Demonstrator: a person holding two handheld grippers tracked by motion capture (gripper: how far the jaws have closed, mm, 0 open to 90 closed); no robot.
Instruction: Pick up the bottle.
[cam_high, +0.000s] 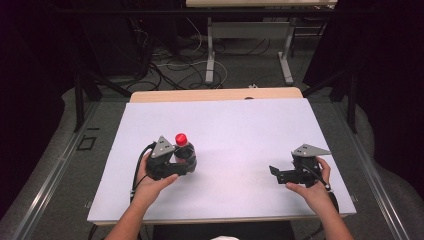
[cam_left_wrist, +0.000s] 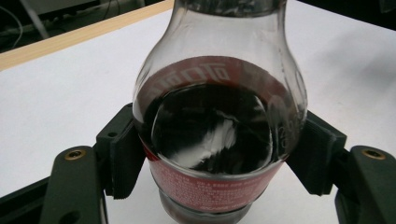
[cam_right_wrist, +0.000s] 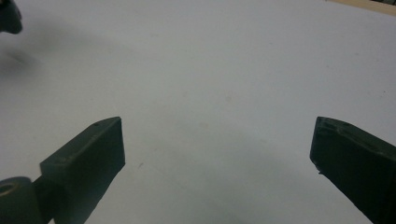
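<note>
A small bottle (cam_high: 184, 150) with a red cap (cam_high: 180, 138) stands upright on the white tabletop (cam_high: 240, 125), left of the middle as the high view shows it. Its long axis runs straight up, cap at the top, dark drink filling the lower bulb.

The left hand-held gripper (cam_high: 186, 164) is clenched on this bottle. In the left gripper view the two black pads (cam_left_wrist: 125, 158) press the sides of the bottle (cam_left_wrist: 219, 135) at the level of its red label (cam_left_wrist: 210, 186), one at 9 o'clock and one at 3 o'clock of the glass body, both touching it. The base looks to rest on the tabletop or very near it; the pictures do not settle whether it is lifted.

The right hand-held gripper (cam_high: 275, 173) lies well apart, toward 3 o'clock from the bottle in the high view, with its jaws pointing back toward 9 o'clock, that is, toward the bottle. It is released: in the right gripper view its jaws stand wide apart with bare tabletop (cam_right_wrist: 210, 70) between them.

Since the left gripper already steadies the body, the cap is the free part, and it lies up and toward 9 o'clock from the right gripper. Any move on the cap would likely fall to that hand, which must rise to cap height and cross the gap.
</note>
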